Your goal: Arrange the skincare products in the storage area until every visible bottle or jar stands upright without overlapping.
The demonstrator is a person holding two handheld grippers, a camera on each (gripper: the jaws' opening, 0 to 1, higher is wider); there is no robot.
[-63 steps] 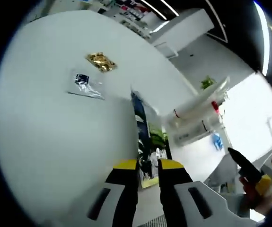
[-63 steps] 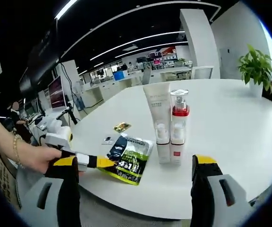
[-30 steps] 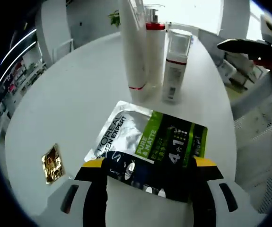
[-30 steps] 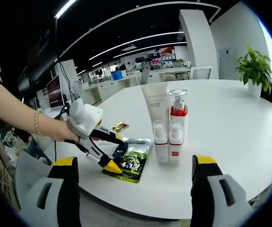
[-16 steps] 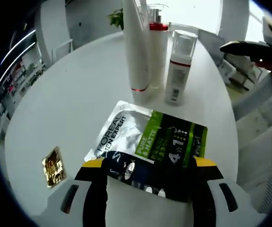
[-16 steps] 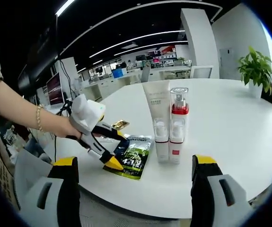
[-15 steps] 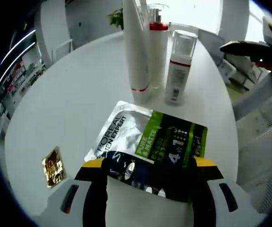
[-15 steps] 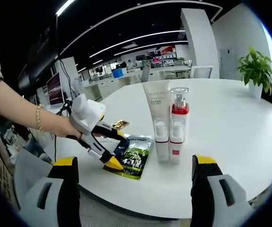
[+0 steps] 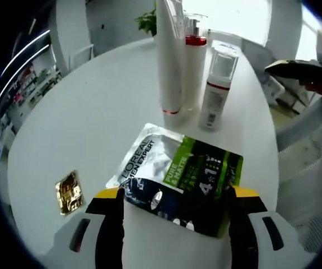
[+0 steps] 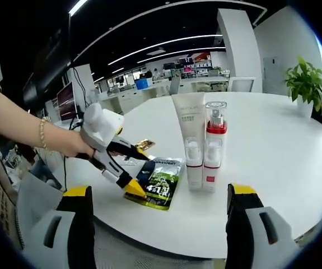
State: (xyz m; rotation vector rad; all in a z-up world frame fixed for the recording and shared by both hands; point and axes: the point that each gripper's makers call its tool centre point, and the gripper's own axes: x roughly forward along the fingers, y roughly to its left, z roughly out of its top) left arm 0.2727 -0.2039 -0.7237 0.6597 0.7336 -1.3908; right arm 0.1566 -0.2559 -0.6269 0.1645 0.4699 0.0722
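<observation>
Left gripper view: left tongs (image 9: pixel 175 196) gape around sachet (image 9: pixel 177 174) at table (image 9: pixel 93 112) edge; right tongs (image 10: pixel 159 193) wide.

Tube (image 9: pixel 170 56), 2 pump bottles (image 9: pixel 215 87) upright, touching; sachet (image 9: pixel 177 179) flat nearby.

An open-plan office. In the upper middle of the right gripper view, long white strip lights (image 10: pixel 149 47) run across a dark ceiling above rows of desks (image 10: pixel 166 87). A dark computer monitor (image 10: pixel 65 101) stands at left, a green potted plant (image 10: pixel 305 84) at right, behind the round white table (image 10: pixel 273 145).
</observation>
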